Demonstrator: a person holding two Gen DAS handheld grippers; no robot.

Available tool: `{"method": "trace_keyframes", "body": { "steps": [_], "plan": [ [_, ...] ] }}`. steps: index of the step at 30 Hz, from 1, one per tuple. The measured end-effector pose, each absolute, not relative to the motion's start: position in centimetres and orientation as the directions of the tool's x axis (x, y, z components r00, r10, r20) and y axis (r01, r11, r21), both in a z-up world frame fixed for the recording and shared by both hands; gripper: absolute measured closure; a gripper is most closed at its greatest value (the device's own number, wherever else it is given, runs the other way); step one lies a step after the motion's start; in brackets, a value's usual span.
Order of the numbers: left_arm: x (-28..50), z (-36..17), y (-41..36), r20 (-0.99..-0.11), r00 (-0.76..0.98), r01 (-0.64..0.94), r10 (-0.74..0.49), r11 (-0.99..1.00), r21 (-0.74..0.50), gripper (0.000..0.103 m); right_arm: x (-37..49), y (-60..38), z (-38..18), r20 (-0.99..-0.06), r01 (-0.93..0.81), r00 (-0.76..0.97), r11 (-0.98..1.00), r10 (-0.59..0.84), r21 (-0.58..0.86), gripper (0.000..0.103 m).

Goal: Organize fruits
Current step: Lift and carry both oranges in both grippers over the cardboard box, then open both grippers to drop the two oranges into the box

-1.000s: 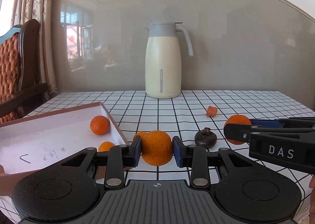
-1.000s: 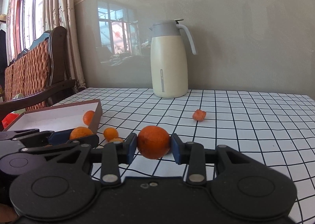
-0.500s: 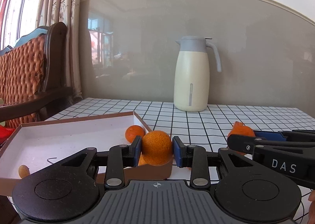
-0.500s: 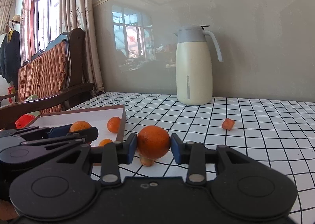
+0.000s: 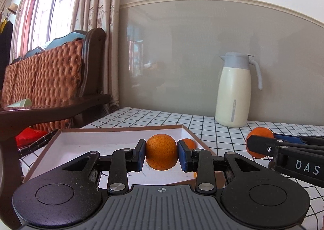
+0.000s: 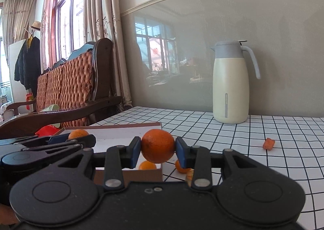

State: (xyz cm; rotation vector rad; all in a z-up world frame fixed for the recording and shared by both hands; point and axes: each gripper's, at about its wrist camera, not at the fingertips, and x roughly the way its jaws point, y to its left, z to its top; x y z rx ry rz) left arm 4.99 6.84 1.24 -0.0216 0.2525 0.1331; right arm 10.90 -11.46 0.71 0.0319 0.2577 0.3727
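Oranges: one per tool, left tool [image 5: 161, 152], right tool [image 6: 158, 146].

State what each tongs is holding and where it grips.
Left tongs: an orange, pads on its two opposite sides. Right tongs: another orange, also pinched at its sides.

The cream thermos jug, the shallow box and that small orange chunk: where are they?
Cream thermos jug [image 6: 230, 92], right wrist view, mid body.
Shallow box [image 5: 113, 128], left wrist view, far rim.
Small orange chunk [image 6: 269, 143], right wrist view, its centre.
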Motion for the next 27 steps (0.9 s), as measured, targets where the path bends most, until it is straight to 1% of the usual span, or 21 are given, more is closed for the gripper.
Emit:
{"method": "trace_keyframes", "body": {
  "steps": [14,18,27],
  "plan": [
    [4.6,1.2,13.0,-0.247,0.934,-0.271,0.257,0.962,-0.024,0.069,12.6,-7.0,0.4,-0.239,-0.415,0.874,0.906,0.423,0.083,0.074],
    [4.7,1.2,14.4,-0.242,0.928,-0.299,0.284,0.954,-0.028,0.069,13.0,-6.3,0.2,-0.241,-0.418,0.872,0.905,0.425,0.084,0.074],
    [5.1,0.6,16.8,-0.259,0.908,-0.349,0.328,0.937,-0.036,0.069,14.0,-4.5,-0.3,-0.255,-0.430,0.862,0.899,0.437,0.086,0.074]
  ]
}}
